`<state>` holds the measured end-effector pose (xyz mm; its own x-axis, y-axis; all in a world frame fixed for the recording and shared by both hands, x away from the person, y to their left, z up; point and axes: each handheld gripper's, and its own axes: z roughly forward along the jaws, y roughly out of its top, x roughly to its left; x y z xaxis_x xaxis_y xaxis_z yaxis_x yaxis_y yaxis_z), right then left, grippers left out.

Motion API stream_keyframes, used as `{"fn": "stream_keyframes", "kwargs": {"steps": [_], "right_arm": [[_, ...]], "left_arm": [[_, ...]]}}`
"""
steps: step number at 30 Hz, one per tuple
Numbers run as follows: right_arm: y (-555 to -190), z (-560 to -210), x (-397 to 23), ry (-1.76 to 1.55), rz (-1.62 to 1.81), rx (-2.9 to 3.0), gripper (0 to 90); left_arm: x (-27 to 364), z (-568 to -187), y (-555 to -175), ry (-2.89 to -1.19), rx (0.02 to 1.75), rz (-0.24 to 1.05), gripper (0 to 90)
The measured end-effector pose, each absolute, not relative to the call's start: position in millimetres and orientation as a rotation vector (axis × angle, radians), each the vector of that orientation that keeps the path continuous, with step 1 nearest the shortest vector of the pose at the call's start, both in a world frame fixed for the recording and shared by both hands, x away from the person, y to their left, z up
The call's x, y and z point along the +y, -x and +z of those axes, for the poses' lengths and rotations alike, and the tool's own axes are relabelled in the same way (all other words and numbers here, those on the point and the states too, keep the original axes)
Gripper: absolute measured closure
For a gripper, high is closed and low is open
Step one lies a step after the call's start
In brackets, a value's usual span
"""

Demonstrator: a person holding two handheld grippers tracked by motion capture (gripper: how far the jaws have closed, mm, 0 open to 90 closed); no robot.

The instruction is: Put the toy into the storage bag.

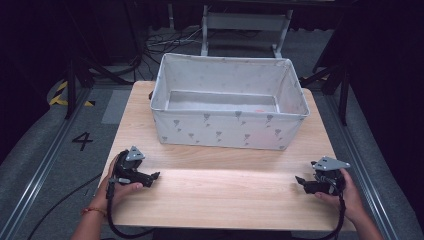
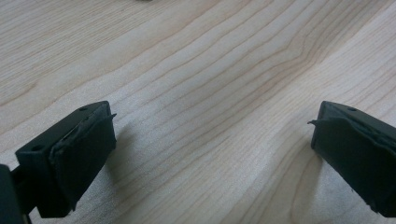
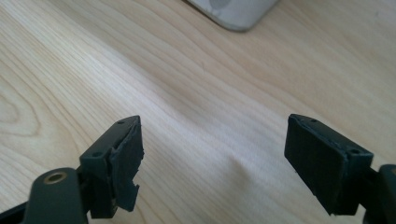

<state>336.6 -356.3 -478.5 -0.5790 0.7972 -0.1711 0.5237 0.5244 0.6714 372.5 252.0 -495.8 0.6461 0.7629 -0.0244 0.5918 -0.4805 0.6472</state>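
A pale fabric bin (image 1: 230, 125) with a grey leaf print stands open and looks empty at the back middle of the wooden table (image 1: 225, 195). My left gripper (image 1: 154, 177) rests low on the table's front left, held by a hand, pointing right. My right gripper (image 1: 298, 181) rests at the front right, pointing left. In the left gripper view the jaws of my left gripper (image 2: 212, 135) stand wide apart over bare wood. The right gripper view likewise has my right gripper (image 3: 212, 149) open with nothing between its pads, and a corner of the bin (image 3: 236, 11) at the top.
Bare wood stretches between the two grippers in front of the bin. Cables trail from each gripper off the table's front edge. Beyond the table are grey floor, a metal frame (image 1: 245, 25), loose cables and a floor mark "4" (image 1: 82, 141).
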Motion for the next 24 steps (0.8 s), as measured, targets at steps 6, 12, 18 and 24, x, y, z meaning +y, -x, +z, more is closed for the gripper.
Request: {"fn": "stream_keyframes", "kwargs": {"steps": [6, 12, 18, 24], "right_arm": [[-327, -493, -375, -1.182, 0.859, 2.239, 18.5], [-320, -499, -392, -1.294, 0.938, 2.175, 16.8], [-321, -500, -395, -1.339, 0.958, 2.184, 16.0], [-321, -500, -394, -1.362, 0.942, 2.167, 13.5]], "left_arm": [[252, -496, -373, -2.239, 1.043, 0.360, 0.2], [252, -496, -373, -2.236, 1.042, 0.355, 0.2], [252, -496, -373, -2.236, 1.042, 0.358, 0.2], [252, -496, -373, -2.233, 1.053, 0.354, 0.2]]}}
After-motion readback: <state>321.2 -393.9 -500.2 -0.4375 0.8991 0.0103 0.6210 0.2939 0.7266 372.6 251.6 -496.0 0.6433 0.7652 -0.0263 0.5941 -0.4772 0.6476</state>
